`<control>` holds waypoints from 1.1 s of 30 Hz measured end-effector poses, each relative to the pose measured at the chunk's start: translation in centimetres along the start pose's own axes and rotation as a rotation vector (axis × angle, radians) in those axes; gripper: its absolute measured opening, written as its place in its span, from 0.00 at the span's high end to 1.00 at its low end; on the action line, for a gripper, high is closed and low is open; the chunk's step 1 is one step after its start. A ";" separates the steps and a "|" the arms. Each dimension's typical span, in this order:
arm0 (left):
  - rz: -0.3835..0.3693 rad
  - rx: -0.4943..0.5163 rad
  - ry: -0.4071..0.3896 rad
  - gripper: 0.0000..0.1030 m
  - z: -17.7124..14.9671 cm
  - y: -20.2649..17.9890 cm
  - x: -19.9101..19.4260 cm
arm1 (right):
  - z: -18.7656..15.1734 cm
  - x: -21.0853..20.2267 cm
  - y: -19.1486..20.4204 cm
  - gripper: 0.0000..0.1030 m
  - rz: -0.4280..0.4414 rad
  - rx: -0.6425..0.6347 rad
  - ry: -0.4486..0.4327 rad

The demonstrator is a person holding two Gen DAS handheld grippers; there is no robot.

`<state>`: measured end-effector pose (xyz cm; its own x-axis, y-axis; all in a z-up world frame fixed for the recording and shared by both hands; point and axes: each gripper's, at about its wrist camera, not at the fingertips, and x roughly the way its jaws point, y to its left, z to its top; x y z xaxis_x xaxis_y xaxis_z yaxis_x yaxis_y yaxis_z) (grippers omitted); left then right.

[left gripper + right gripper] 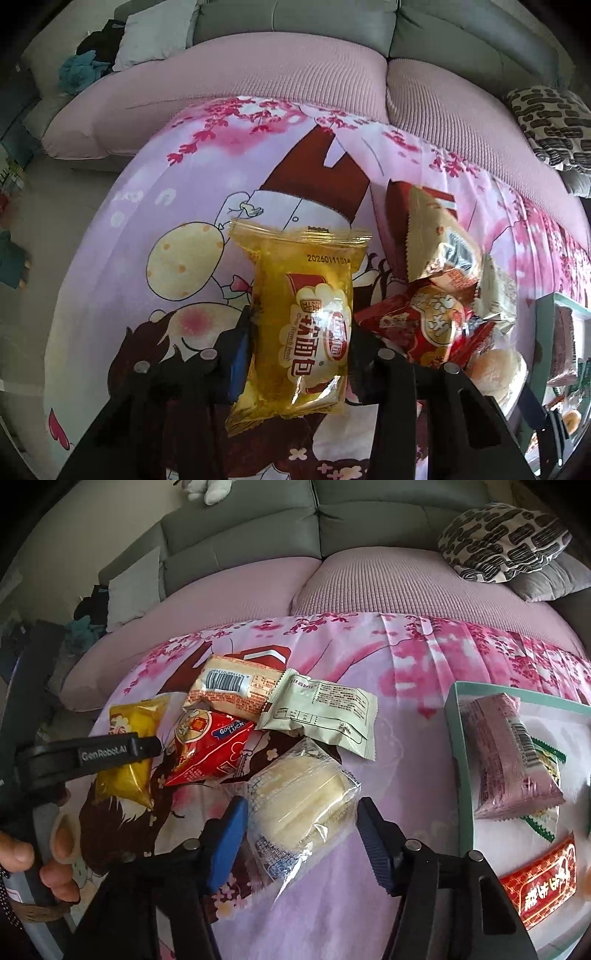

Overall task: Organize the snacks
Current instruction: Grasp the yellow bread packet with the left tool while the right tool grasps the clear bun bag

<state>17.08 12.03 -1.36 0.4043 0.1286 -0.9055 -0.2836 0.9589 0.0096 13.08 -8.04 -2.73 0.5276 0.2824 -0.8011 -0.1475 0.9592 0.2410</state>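
Observation:
A yellow bread packet (303, 325) sits between the fingers of my left gripper (301, 321), whose pads press both its sides. From the right wrist view the same yellow packet (129, 775) lies left of the pile under a black left finger (110, 753). My right gripper (302, 805) straddles a clear-wrapped white bun (299, 805). Its left pad touches the wrapper; the right pad (373, 842) stands just clear. A red packet (207, 746), a barcode packet (229, 690) and a cream packet (325, 709) lie beyond on the pink cartoon cloth (406, 686).
A teal-rimmed tray (452, 716) at the right holds a pink packet (509, 753), a green-edged packet and a red packet (539, 878). A person's hand (55, 849) grips the left handle. Behind stand a pink-covered sofa seat (406, 587) and a patterned cushion (506, 542).

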 end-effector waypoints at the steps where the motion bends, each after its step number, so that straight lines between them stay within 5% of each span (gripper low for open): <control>1: -0.003 -0.002 -0.006 0.57 0.0 0.0 -0.3 | 0.0 -0.2 -0.2 0.39 0.002 0.004 -0.001; 21: -0.090 0.081 -0.135 0.57 -0.8 -5.2 -6.9 | 0.3 -7.0 -5.1 0.42 0.025 0.124 -0.138; 33: -0.142 0.167 -0.135 0.57 -2.5 -9.7 -7.7 | 0.0 -10.2 -10.3 0.42 -0.013 0.238 -0.208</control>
<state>14.49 1.11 4.48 0.5452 0.0117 -0.8382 -0.0729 0.9968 -0.0334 9.26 -20.75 2.98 0.6913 0.2388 -0.6820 0.0473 0.9268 0.3724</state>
